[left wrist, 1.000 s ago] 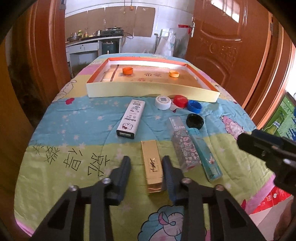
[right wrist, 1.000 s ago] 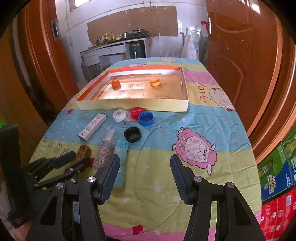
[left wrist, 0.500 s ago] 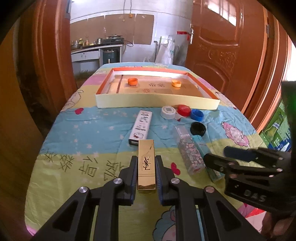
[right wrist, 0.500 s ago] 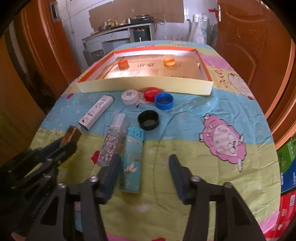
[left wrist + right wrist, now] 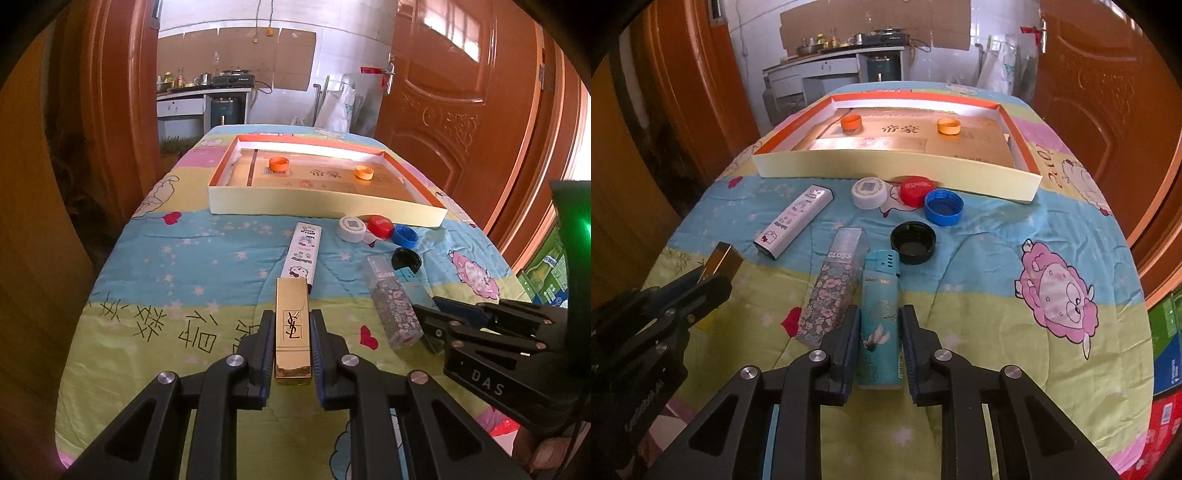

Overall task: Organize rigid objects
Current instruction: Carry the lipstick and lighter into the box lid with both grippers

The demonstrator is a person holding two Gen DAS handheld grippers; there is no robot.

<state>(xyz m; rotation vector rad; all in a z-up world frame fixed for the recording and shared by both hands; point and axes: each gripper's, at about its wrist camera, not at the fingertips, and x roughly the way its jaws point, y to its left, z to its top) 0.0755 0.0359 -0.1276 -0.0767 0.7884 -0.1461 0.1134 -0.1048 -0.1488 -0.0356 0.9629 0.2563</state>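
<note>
Two hand-held grippers close on small items at the near end of a tabletop covered with a cartoon-print cloth [image 5: 207,254], the pick-up step of a tidying job. The left gripper [image 5: 292,345] has its jaws clamped on the long sides of a gold lipstick case [image 5: 291,325], which points away from the camera and, in the right wrist view, appears raised clear of the cloth. The right gripper [image 5: 877,345] has just been closing its jaws, and they now grip a teal lighter [image 5: 880,325] that seems to lie flat on the cloth, just beside a floral lip-gloss box [image 5: 833,291].

Both tools angle steeply downward, side by side, the left gripper showing at the left edge of the right wrist view. A fingertip is glimpsed at the bottom right corner of the left wrist view.

Beyond them lies a white cartoon-print box [image 5: 794,221]; a white cap [image 5: 868,192], red cap [image 5: 916,190], blue cap [image 5: 943,206] and black cap [image 5: 913,242] are loosely grouped before the shallow cardboard tray [image 5: 886,164]. The tray already holds an orange cap [image 5: 851,122] and a yellow-orange cap [image 5: 948,126].

The likely next move is to lift the lighter cleanly without nudging the gloss box, then carry both pieces forward over the tray's near wall and set them down inside.
</note>
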